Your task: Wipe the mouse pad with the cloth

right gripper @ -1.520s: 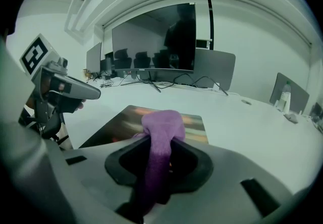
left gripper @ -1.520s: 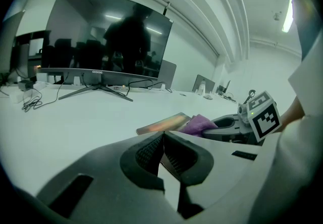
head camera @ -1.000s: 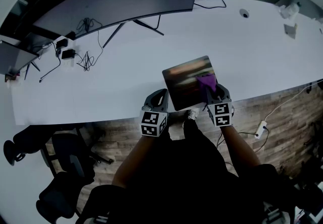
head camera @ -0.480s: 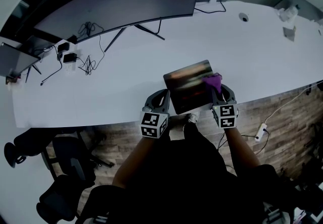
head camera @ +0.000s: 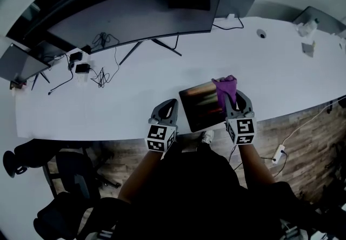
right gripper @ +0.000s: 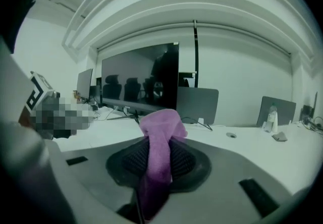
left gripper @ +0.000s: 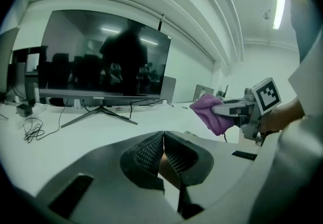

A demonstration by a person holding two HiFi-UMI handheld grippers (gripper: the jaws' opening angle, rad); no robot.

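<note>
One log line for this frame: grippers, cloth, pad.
right gripper: shut on purple cloth | cloth: at far-right corner of mouse pad | left gripper: jaws together, beside pad's left edge

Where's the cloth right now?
Head view, right of centre: the purple cloth is clamped in the right gripper, at the far right corner of the mouse pad near the desk's front edge.

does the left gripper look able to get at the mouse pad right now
Probably yes: the left gripper hangs just left of the mouse pad, nothing between them. The right gripper, shut on the cloth, is over the pad's right side, out of the way.
</note>
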